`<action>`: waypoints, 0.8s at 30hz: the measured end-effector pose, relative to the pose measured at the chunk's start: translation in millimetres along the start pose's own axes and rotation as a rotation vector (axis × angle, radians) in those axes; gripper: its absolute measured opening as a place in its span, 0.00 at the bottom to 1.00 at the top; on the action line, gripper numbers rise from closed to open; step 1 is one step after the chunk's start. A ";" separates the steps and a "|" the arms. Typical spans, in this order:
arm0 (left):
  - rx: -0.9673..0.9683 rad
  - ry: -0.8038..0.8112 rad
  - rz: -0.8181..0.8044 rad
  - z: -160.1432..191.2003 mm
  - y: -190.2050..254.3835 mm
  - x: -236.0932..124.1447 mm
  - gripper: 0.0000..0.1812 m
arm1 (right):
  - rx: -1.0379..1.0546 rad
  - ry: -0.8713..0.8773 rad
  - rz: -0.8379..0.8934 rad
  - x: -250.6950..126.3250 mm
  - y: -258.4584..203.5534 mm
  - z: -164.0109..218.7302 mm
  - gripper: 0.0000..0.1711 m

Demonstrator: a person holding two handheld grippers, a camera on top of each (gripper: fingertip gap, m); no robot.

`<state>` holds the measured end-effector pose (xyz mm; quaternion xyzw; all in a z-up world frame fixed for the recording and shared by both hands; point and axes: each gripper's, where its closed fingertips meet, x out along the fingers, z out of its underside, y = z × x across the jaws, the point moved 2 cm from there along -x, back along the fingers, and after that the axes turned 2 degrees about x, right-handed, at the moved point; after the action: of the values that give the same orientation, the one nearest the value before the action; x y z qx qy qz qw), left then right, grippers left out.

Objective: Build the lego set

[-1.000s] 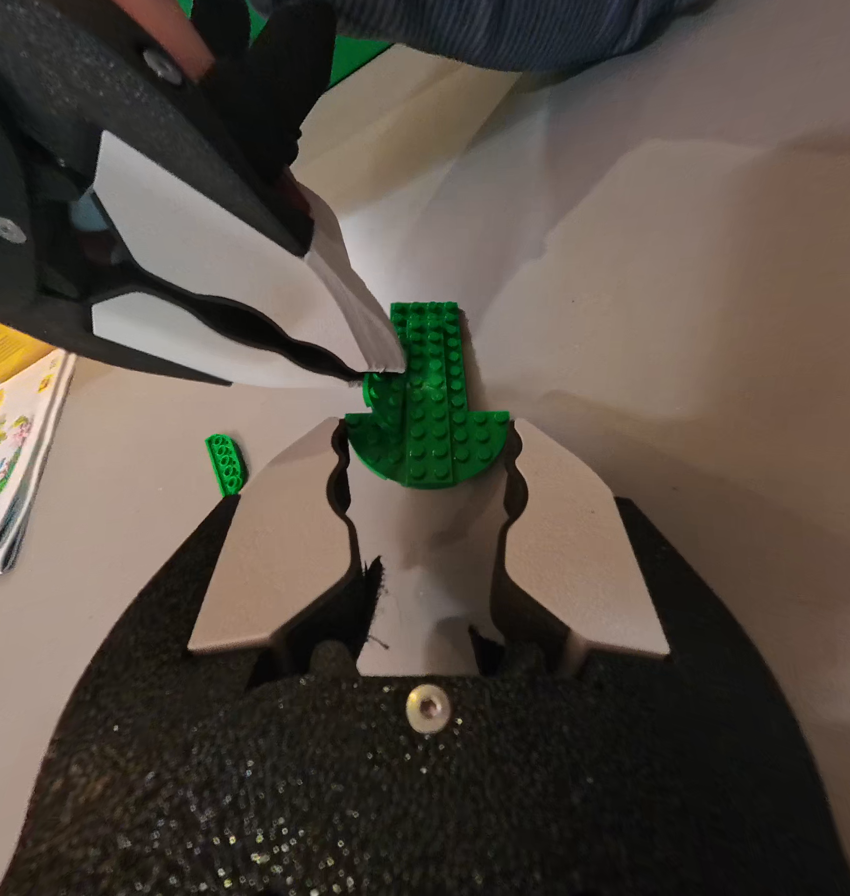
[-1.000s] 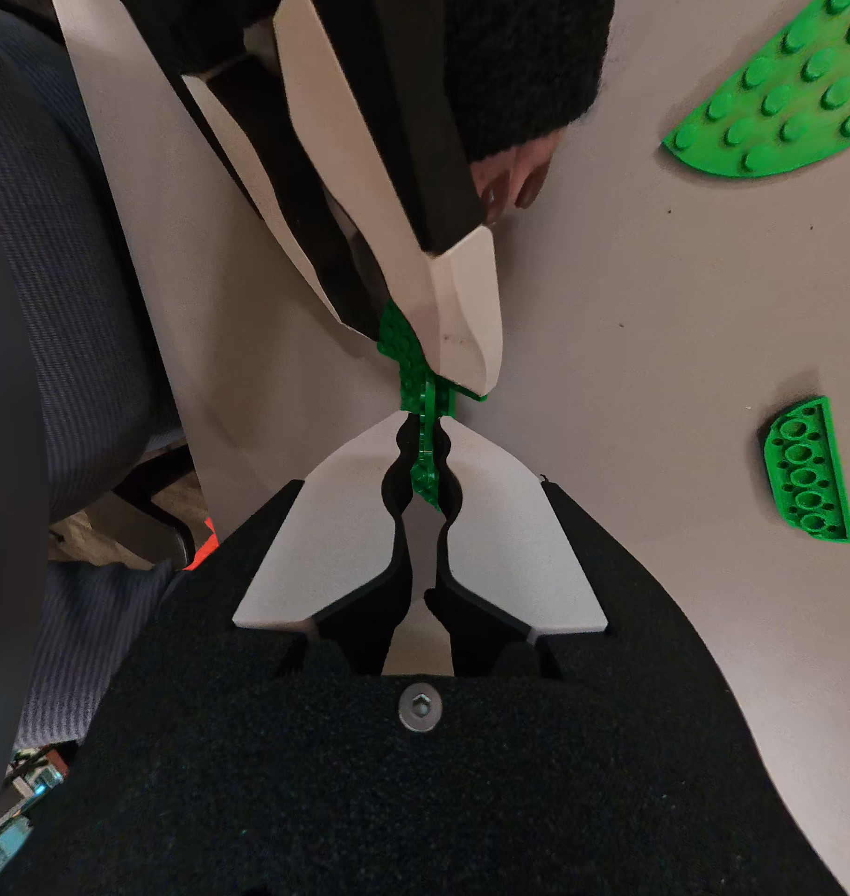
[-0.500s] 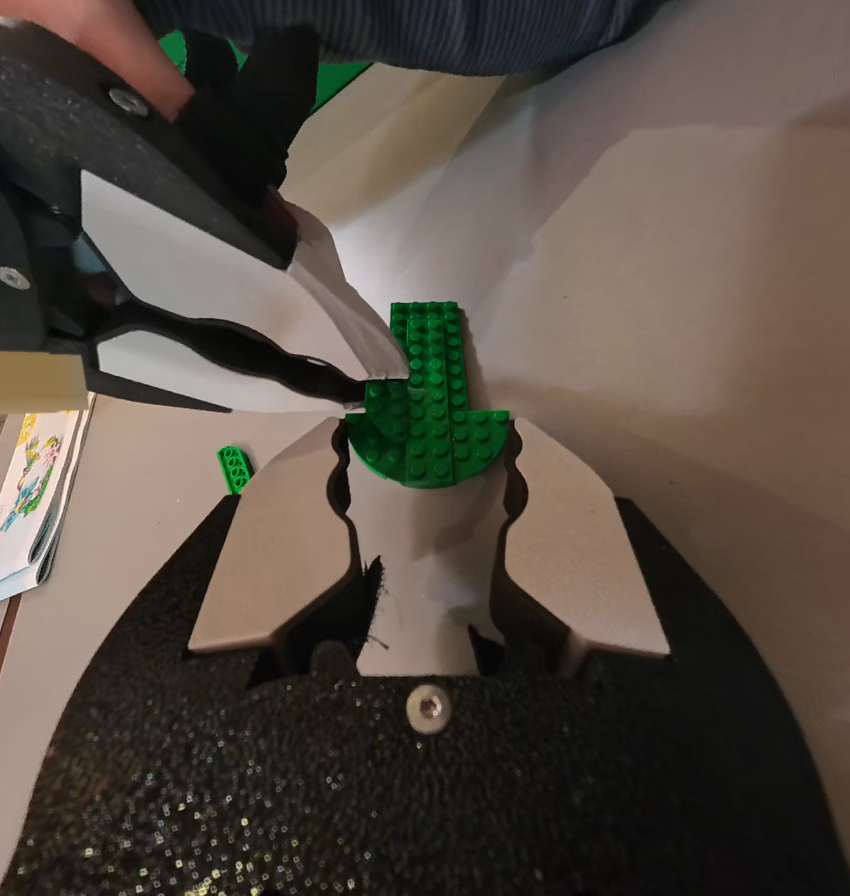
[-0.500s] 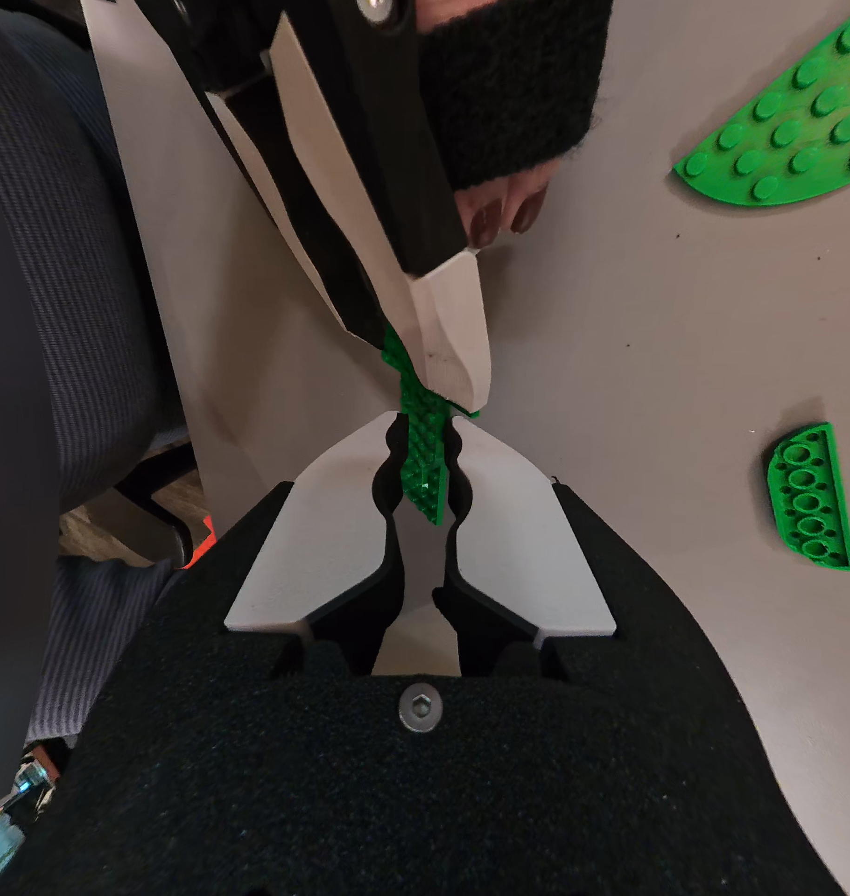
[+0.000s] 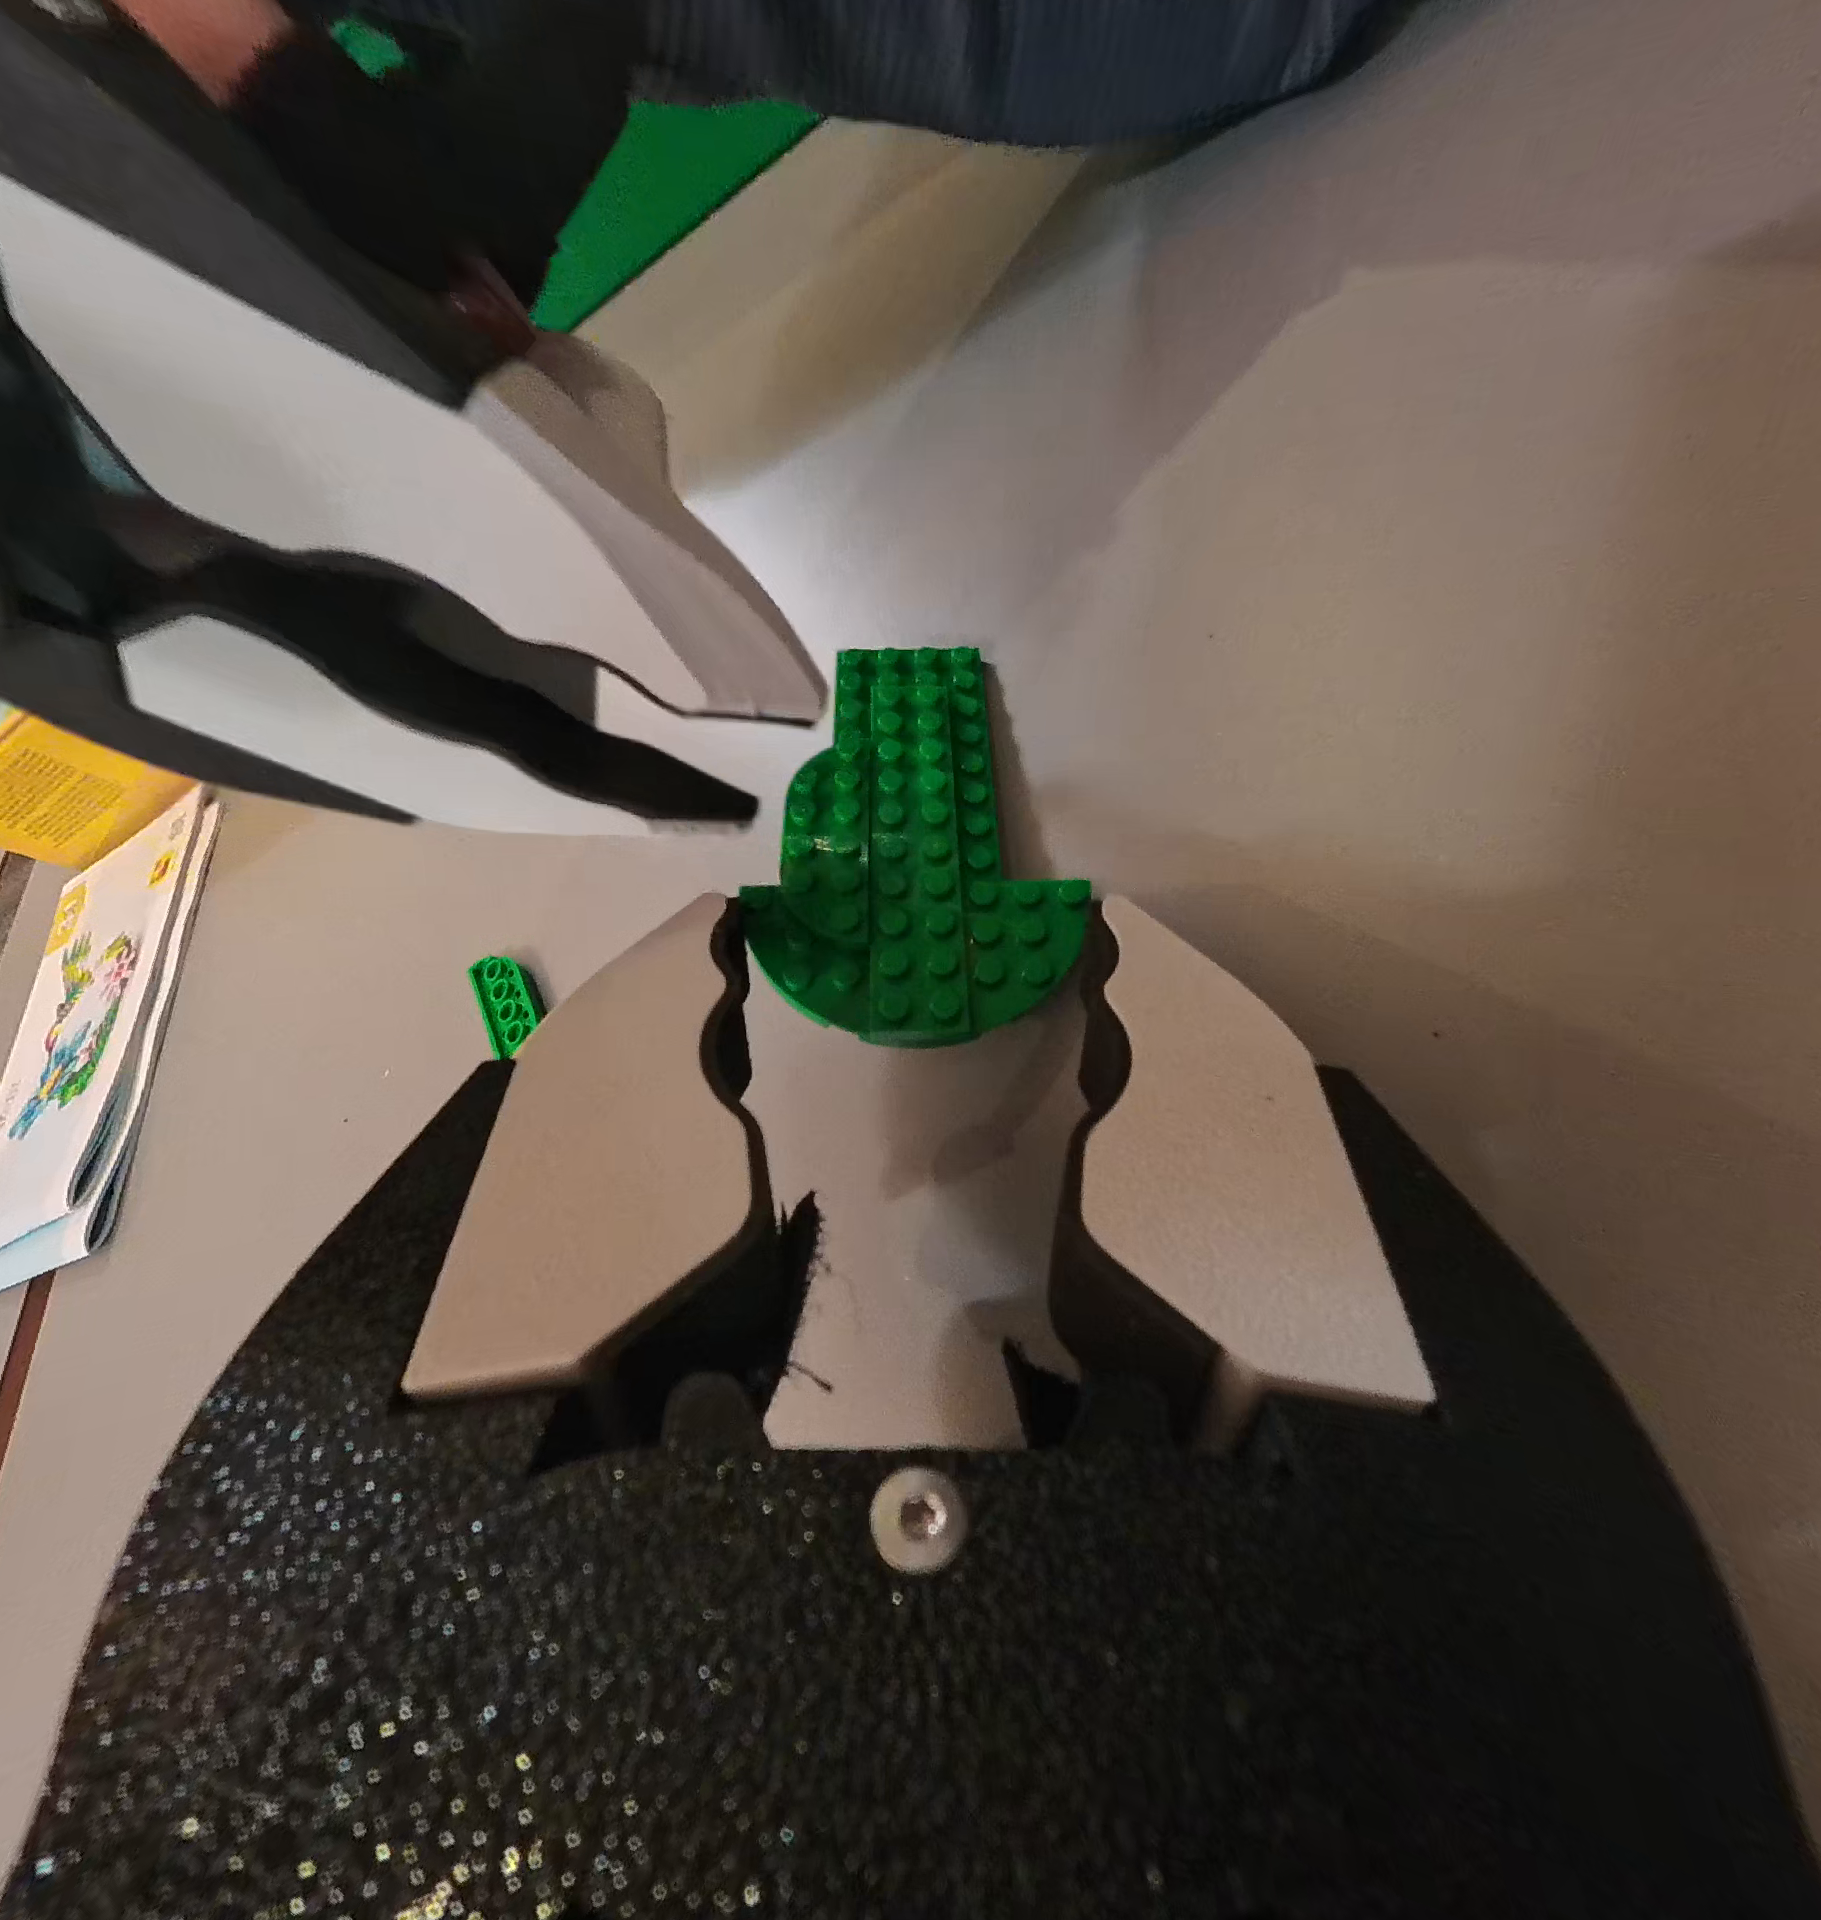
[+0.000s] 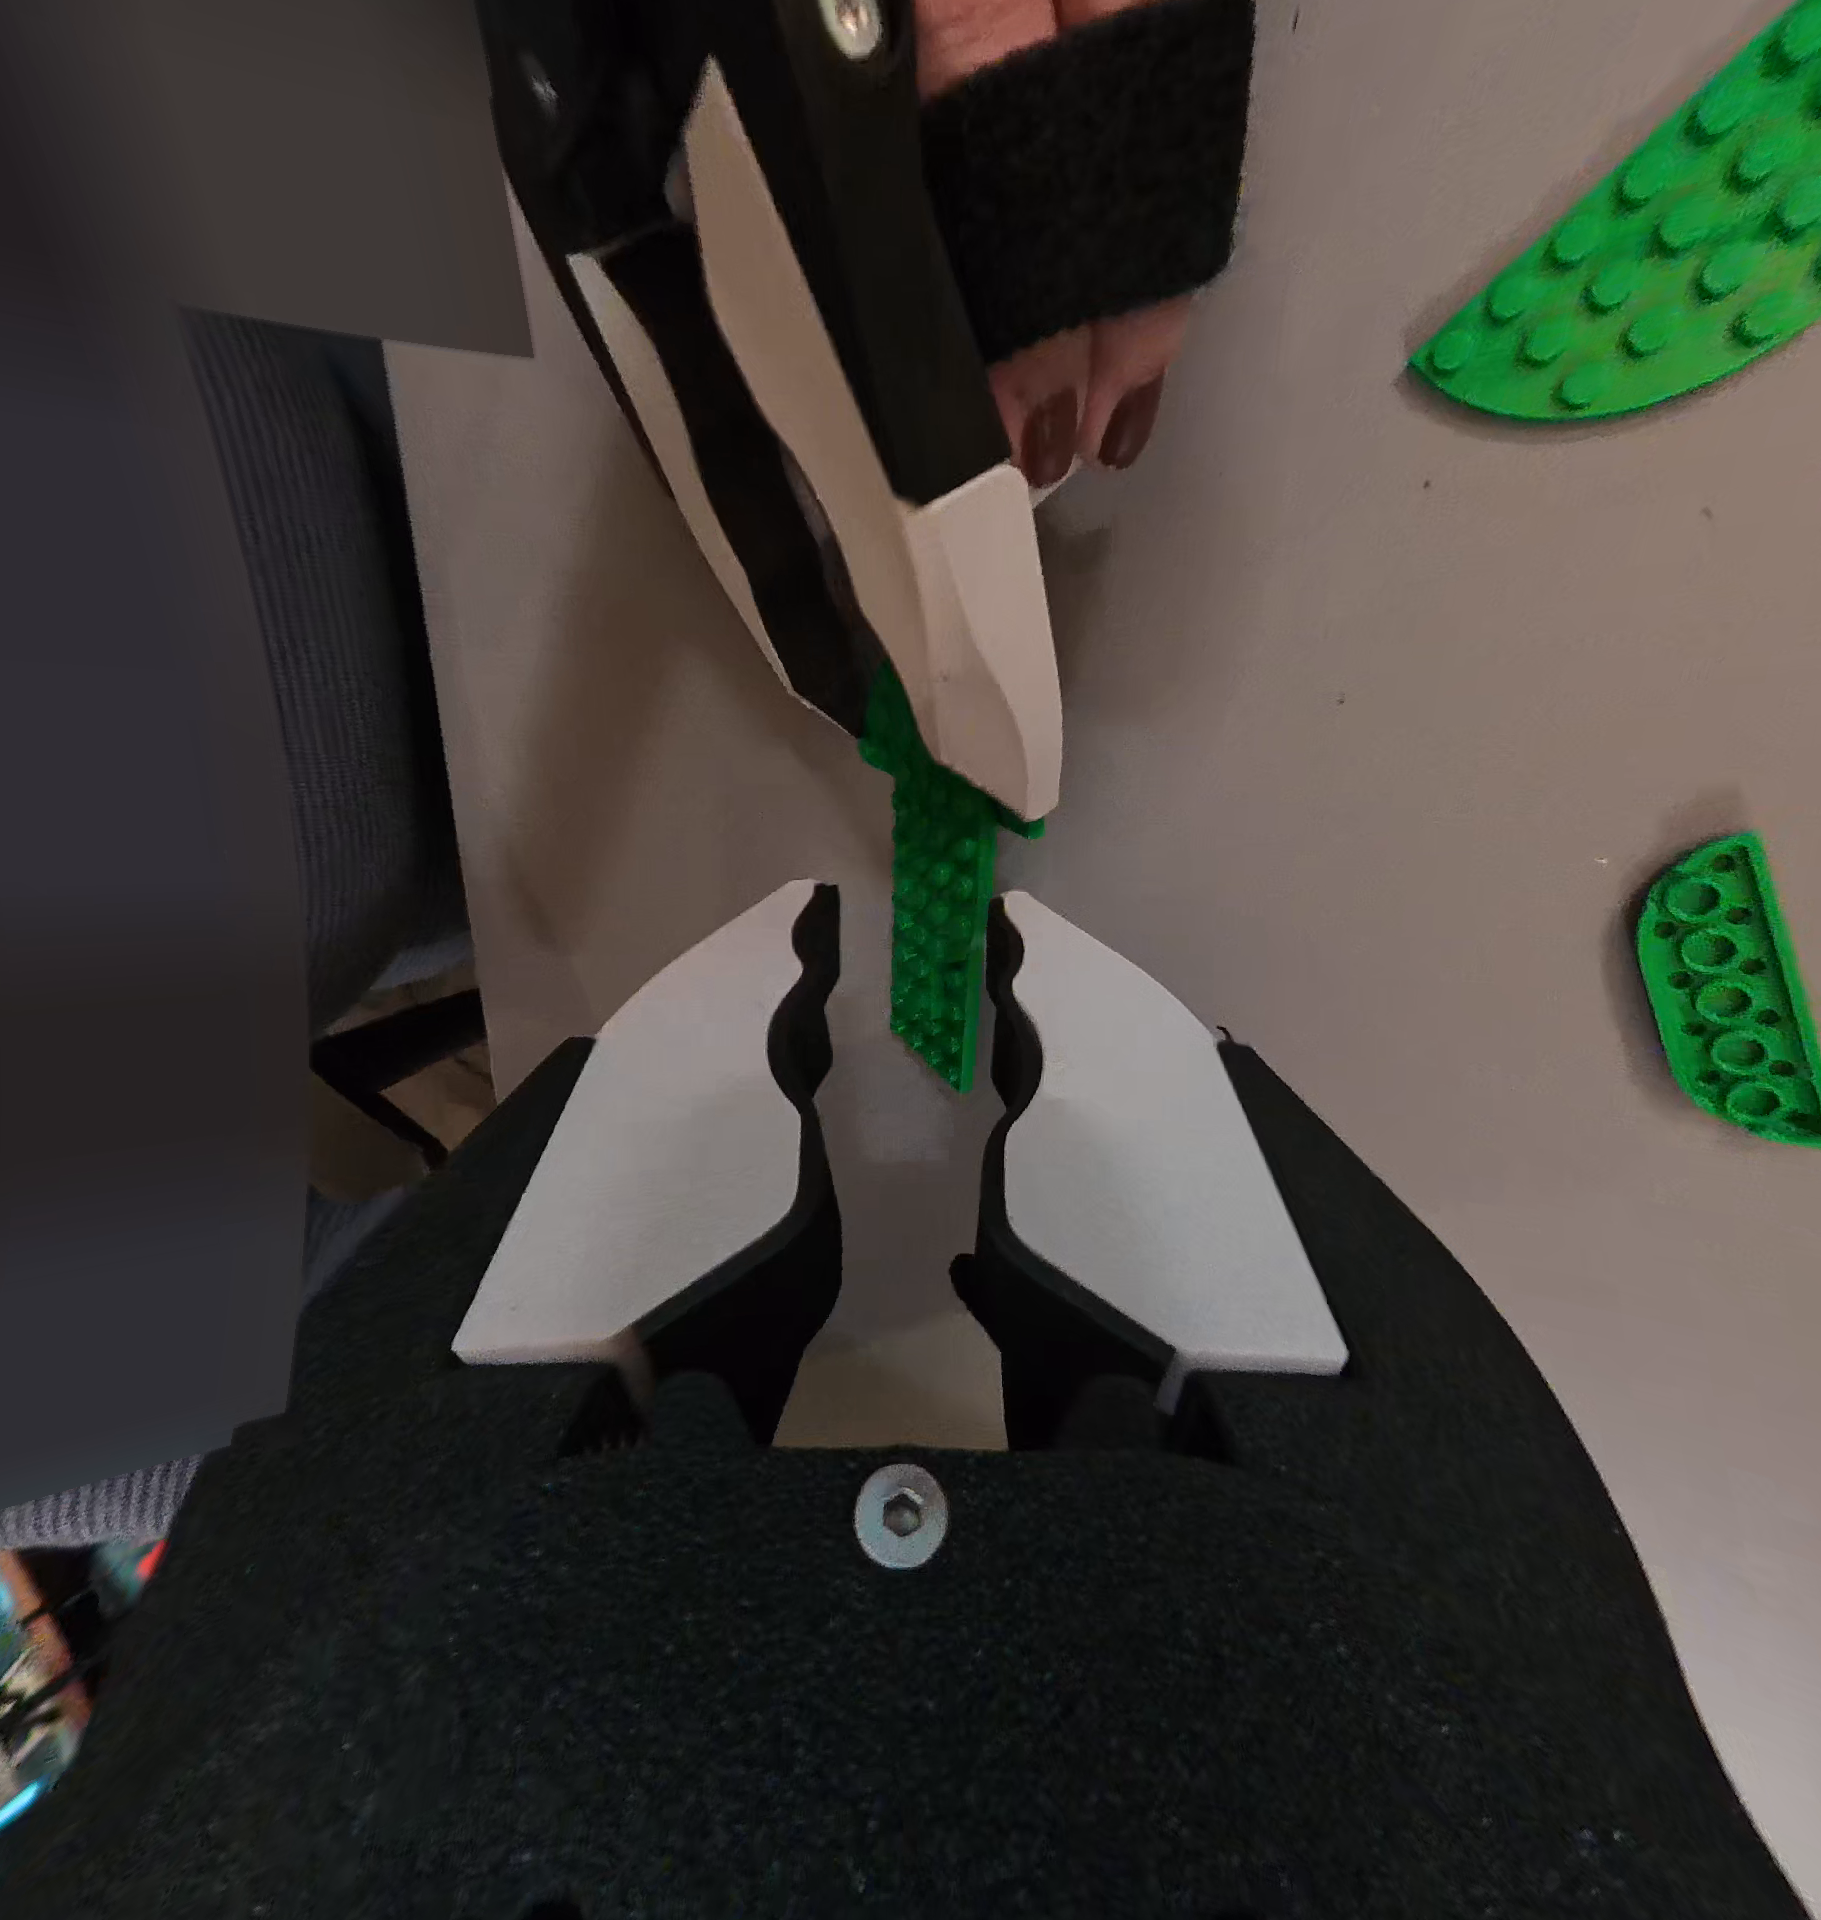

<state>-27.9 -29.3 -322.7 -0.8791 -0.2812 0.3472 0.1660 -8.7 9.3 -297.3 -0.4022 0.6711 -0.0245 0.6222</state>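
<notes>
The green plate assembly (image 5: 916, 883) is glossy studded plastic: a long narrow strip stacked on a half-round plate, with a smaller rounded piece at its left side, the whole shaped like a thick arrow. The left gripper (image 5: 911, 935) has matte pale-grey fingers with wavy black inner edges, set in a rough, speckled black body with one metal screw; its fingers stand wide apart and pinch the half-round plate by its two straight corners, holding the assembly off the smooth grey table (image 5: 1457, 727). In the right wrist view the assembly (image 6: 937, 935) shows edge-on as a thin studded strip sticking out from the left gripper's tips toward the camera. The right gripper (image 6: 911, 925), built the same way, is partly open; the strip's free end sits in the gap close to the right finger, and whether it touches that finger cannot be told. In the left wrist view the right gripper (image 5: 781, 764) hangs just left of the strip, tips apart and clear of it. On the table lie a small curved green piece with round holes (image 6: 1732, 997), a large studded green half-round plate (image 6: 1664, 239), and a paper booklet (image 5: 75, 1060) beside a yellow box (image 5: 54, 800).
</notes>
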 end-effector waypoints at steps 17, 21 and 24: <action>0.006 0.002 -0.007 -0.3 0.4 -0.5 0.34 | -0.031 0.834 0.061 -30.1 -4.4 7.4 0.26; 0.014 -0.002 -0.014 -0.4 0.5 -0.6 0.34 | 0.025 0.963 0.015 -33.8 7.2 12.3 0.26; 0.016 -0.001 -0.011 -0.5 0.7 -0.5 0.34 | 0.030 1.004 -0.005 -30.3 12.3 12.4 0.27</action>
<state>-27.6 -30.2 -322.4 -0.8759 -0.2836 0.3491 0.1747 -7.3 40.7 -281.9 -0.3335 0.8863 -0.2262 0.2281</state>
